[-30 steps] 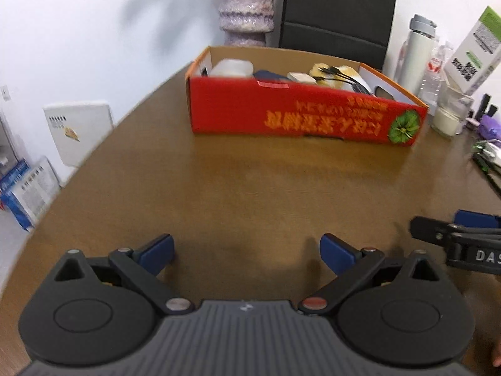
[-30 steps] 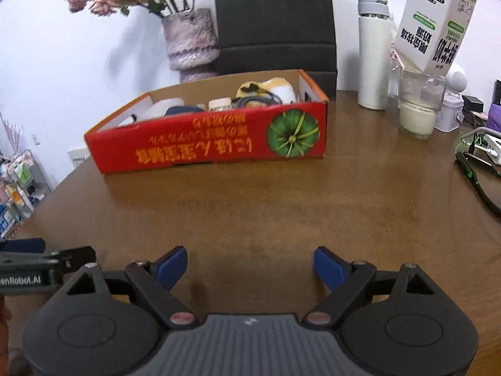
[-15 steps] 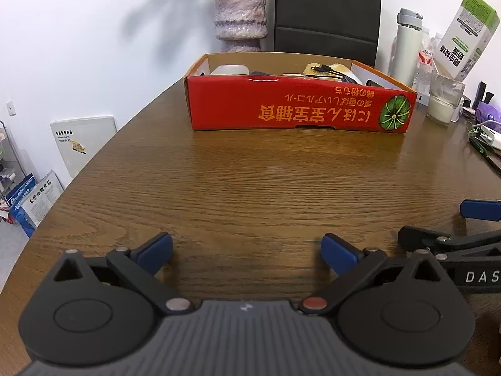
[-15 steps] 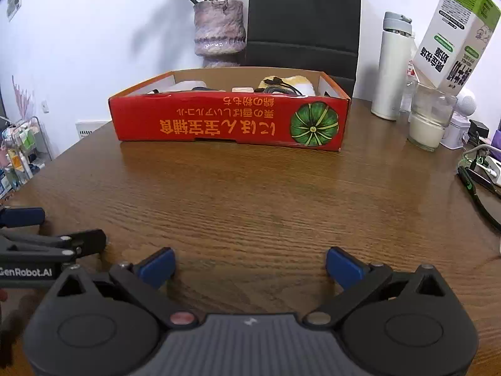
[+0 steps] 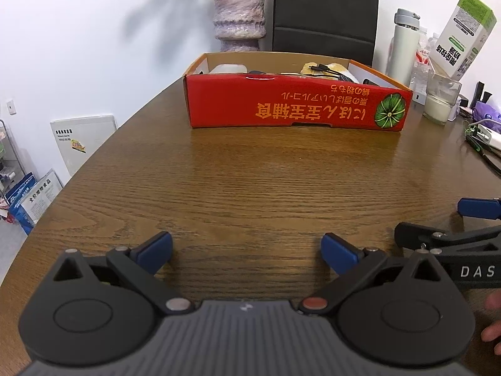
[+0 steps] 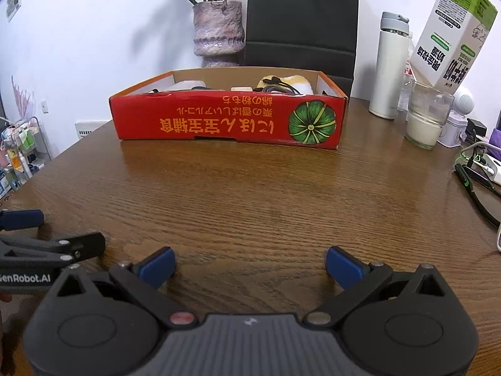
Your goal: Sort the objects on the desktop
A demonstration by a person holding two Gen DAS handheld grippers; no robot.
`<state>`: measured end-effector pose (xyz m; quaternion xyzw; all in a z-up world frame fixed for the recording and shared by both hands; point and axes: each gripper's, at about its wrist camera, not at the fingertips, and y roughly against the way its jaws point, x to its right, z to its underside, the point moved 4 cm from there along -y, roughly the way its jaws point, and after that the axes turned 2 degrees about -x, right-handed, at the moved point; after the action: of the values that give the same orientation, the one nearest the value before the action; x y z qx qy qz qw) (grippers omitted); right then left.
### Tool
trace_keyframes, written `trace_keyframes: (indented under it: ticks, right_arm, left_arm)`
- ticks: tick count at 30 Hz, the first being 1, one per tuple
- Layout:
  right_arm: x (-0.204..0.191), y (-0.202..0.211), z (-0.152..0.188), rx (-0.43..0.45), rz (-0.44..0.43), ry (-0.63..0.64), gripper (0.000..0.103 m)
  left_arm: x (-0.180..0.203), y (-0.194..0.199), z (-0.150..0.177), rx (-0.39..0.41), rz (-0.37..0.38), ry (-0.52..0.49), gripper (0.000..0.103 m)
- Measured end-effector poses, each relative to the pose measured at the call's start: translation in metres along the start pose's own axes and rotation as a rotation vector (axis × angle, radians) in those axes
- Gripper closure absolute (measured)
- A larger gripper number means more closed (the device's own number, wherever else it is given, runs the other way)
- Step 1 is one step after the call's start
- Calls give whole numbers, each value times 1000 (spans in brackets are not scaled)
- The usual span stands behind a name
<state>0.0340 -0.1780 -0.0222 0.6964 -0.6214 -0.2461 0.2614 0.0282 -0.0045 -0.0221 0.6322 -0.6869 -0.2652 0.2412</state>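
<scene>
Over on my right I've got a white flask [image 6: 389,72] standing upright by the wall, and near it a glass of milk [image 6: 426,119] with a green-and-white carton [image 6: 454,31] leaning tilted into its rim. Behind the wooden table [image 6: 250,194] there's a black chair [image 6: 302,15] and beside it a purple vase [image 6: 218,31] of dried flowers. Cables [image 6: 476,169] trail along the table's right edge.

Your right gripper [image 6: 250,268]: jaws wide apart, nothing between | red box [image 6: 228,119] ahead on table [image 6: 250,197], contents partly hidden | left gripper [image 6: 47,244] beside yours, probably open.
</scene>
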Motion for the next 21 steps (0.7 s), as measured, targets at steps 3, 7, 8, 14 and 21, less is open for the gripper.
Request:
trace_keyframes:
  ticks: [3,7,8,14,21]
  right_arm:
    - [1,-1,-1,0,9,-8,0]
    - [2,-1,-1,0,13,-12,0]
    - [2,-1,-1,0,13,-11,0]
    - [2,-1,-1,0,12,-11,0]
    - [3,-1,-1,0,16,-14,0]
  left_arm:
    - [1,0,-1,-1,-7,5,0]
    - [2,0,-1,-1,-8,8,0]
    - [2,-1,-1,-1,-7,8,0]
    - [1,-2,-3,-1,-4,4,0]
    - [3,-1,-1,-1,2,1,0]
